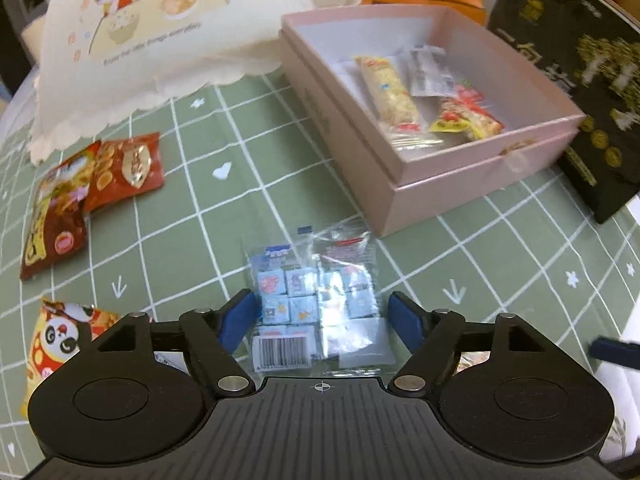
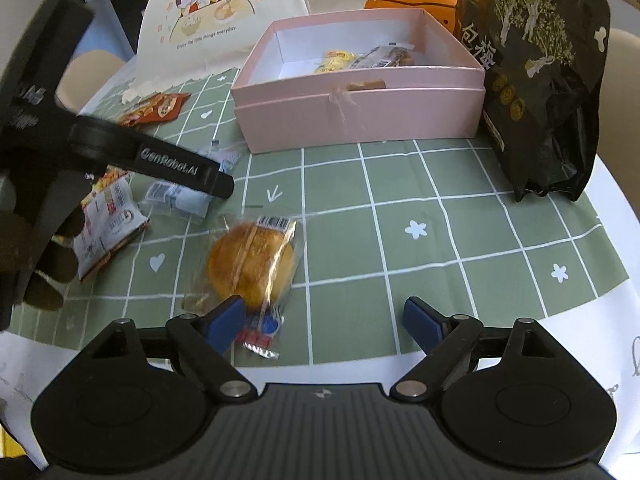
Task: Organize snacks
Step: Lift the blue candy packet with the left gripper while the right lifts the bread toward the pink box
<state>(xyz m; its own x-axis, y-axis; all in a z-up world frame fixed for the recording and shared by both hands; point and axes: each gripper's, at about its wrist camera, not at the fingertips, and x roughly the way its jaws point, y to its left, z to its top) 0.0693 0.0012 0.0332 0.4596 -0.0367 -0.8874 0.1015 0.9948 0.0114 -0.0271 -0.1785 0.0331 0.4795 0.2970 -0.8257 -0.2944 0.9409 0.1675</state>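
A pink box (image 1: 472, 168) stands on the green checked cloth and holds several wrapped snacks (image 1: 394, 92); it also shows in the right wrist view (image 2: 360, 116). My left gripper (image 1: 320, 314) is open, its blue fingers on either side of a clear packet of small blue-wrapped candies (image 1: 316, 300) lying on the cloth. My right gripper (image 2: 324, 318) is open and empty, just right of a wrapped round golden bun (image 2: 252, 264). The left gripper also shows in the right wrist view (image 2: 216, 184), above the candy packet (image 2: 180, 198).
Red snack packets (image 1: 124, 168) and a brown one (image 1: 56, 220) lie at the left, a panda packet (image 1: 60, 332) nearer. A white cartoon bag (image 1: 152, 40) stands behind. A large black bag (image 2: 536, 80) stands right of the box, an orange item (image 2: 416, 0) behind it.
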